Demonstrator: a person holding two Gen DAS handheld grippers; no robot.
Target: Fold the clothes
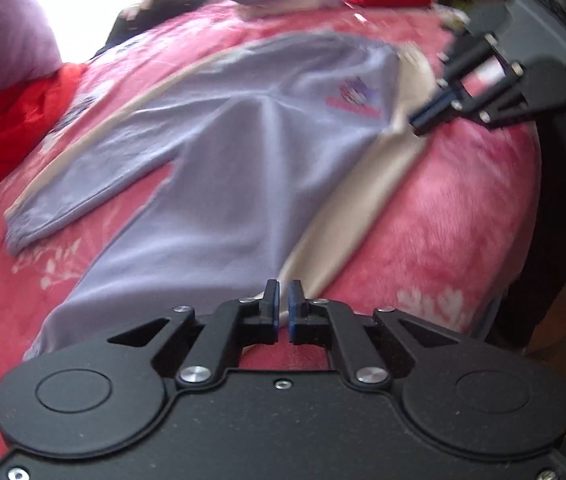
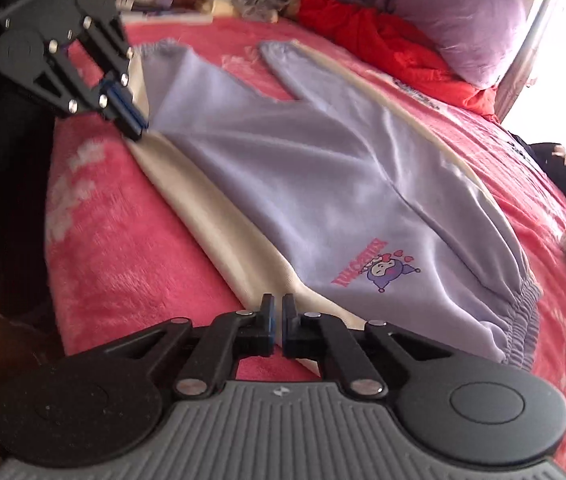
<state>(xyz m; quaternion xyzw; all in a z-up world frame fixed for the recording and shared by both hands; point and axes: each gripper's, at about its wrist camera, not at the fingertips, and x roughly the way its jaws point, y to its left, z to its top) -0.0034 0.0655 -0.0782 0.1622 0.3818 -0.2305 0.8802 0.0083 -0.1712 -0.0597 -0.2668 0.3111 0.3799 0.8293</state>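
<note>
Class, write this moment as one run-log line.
stage: pre-fold | left gripper: shut on pants' cream stripe | right gripper: shut on same stripe | lilac pants: flat on pink blanket

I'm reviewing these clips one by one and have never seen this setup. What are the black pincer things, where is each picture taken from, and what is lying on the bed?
The pincers are two-finger grippers a person holds, one per hand; each carries a fisheye camera looking along its fingers. One picture comes from the left gripper, the other from the right gripper; each also shows the other across the bed. On the pink blanket lie lilac sweatpants with cream side stripes and a cartoon print, spread flat. Both grippers are shut on the near cream edge, left by the leg end, right by the waistband. A red garment lies behind.
</note>
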